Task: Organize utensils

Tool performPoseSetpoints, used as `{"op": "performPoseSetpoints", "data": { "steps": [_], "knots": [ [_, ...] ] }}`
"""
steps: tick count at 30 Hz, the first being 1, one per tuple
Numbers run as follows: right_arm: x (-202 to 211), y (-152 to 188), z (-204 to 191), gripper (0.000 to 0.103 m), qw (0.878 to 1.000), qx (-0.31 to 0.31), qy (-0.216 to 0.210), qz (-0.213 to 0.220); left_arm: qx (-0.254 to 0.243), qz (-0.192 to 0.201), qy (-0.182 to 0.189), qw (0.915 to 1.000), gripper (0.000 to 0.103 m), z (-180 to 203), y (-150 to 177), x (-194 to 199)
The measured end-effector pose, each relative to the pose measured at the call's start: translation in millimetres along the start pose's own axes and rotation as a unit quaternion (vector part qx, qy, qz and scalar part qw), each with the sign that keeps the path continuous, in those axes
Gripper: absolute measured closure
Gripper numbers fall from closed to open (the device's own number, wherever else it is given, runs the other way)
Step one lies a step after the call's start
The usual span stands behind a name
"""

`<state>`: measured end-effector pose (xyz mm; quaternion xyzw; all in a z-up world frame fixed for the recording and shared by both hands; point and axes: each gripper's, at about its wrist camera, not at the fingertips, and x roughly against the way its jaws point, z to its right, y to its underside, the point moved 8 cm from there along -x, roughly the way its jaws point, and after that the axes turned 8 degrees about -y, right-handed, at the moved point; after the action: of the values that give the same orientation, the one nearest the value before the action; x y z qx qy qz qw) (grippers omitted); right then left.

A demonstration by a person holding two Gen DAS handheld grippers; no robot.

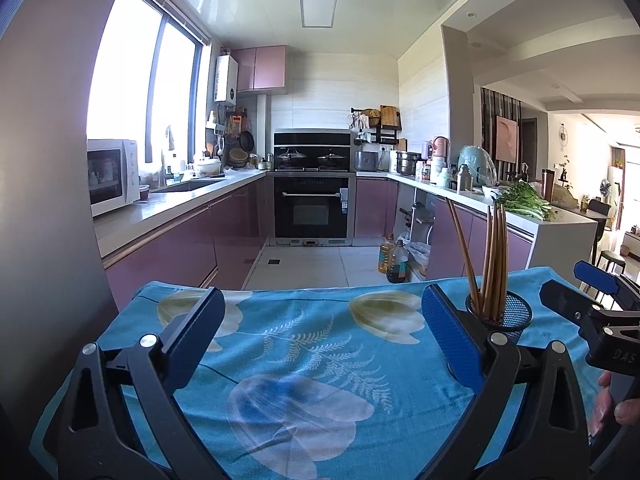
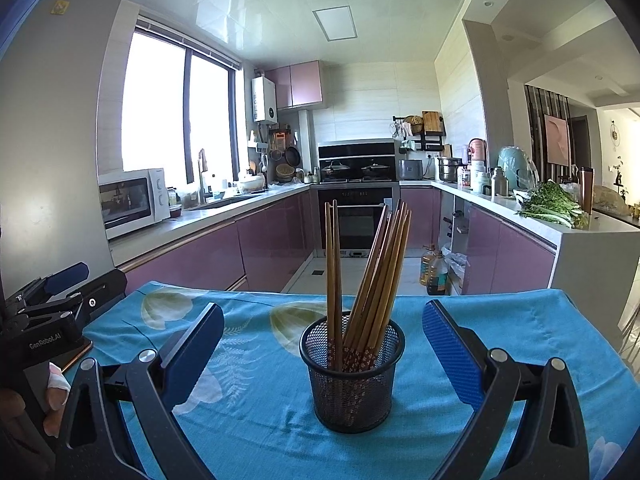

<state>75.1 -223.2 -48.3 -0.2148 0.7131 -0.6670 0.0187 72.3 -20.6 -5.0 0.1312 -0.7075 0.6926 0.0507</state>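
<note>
A kitchen with pink cabinets (image 2: 192,264) runs around a table draped in a blue flowered cloth (image 2: 256,340). On the cloth stands a black mesh cup (image 2: 352,376) holding a bundle of wooden chopsticks (image 2: 376,276), two upright at its left side, the others leaning right. The right gripper (image 2: 323,354) sits with its blue fingers spread wide either side of the cup, touching nothing. The left gripper (image 1: 320,336) is also spread apart and empty, over bare cloth, with the cup just beyond its right finger.
</note>
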Motion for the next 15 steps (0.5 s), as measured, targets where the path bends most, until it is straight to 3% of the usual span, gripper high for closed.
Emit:
{"op": "performPoseSetpoints", "data": {
  "steps": [15],
  "knots": [
    [-1.7, 2.2, 3.6, 0.007, 1.000, -0.003, 0.010, 0.010, -0.008, 0.010, -0.011, 0.9999, 0.006, 4.4, 5.1, -2.9]
  ]
}}
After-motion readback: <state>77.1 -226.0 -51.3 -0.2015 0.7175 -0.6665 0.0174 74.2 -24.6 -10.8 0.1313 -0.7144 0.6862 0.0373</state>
